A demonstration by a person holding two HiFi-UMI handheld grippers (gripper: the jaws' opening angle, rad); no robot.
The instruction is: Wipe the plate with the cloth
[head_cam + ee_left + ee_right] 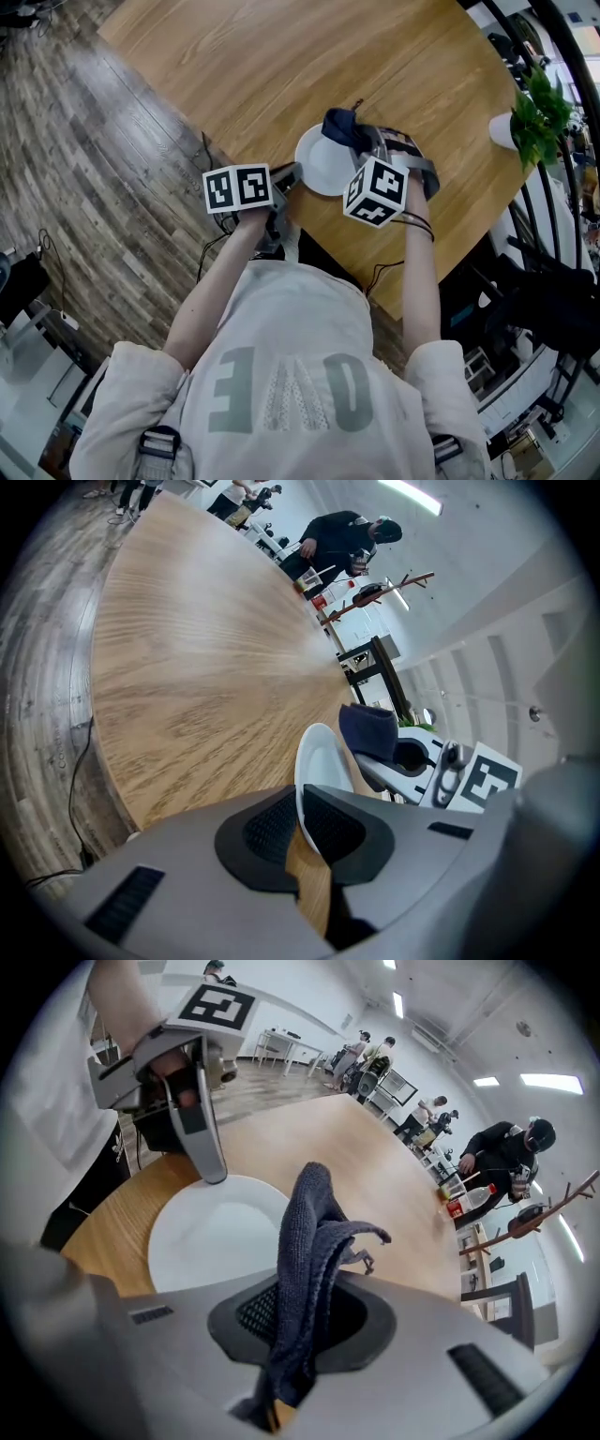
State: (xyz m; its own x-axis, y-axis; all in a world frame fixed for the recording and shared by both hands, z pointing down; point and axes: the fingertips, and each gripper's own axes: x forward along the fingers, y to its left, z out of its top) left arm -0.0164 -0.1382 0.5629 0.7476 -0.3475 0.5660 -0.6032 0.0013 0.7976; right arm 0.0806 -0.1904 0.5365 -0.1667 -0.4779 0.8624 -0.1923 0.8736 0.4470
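Note:
A white plate (322,161) lies near the front edge of the wooden table (281,66). My left gripper (286,178) is shut on the plate's near-left rim; in the left gripper view the rim of the plate (319,761) runs between its pads, where the left gripper (302,825) closes. My right gripper (370,142) is shut on a dark blue cloth (343,127) at the plate's far-right edge. In the right gripper view the cloth (309,1269) sticks up from the right gripper (302,1321) beside the plate (211,1237), with the left gripper (208,1152) on the plate's far rim.
A potted green plant (536,117) in a white pot stands at the table's right edge. A person in dark clothes (506,1162) stands beyond the table near bottles (464,1202). Wood-plank floor (84,159) lies to the left of the table.

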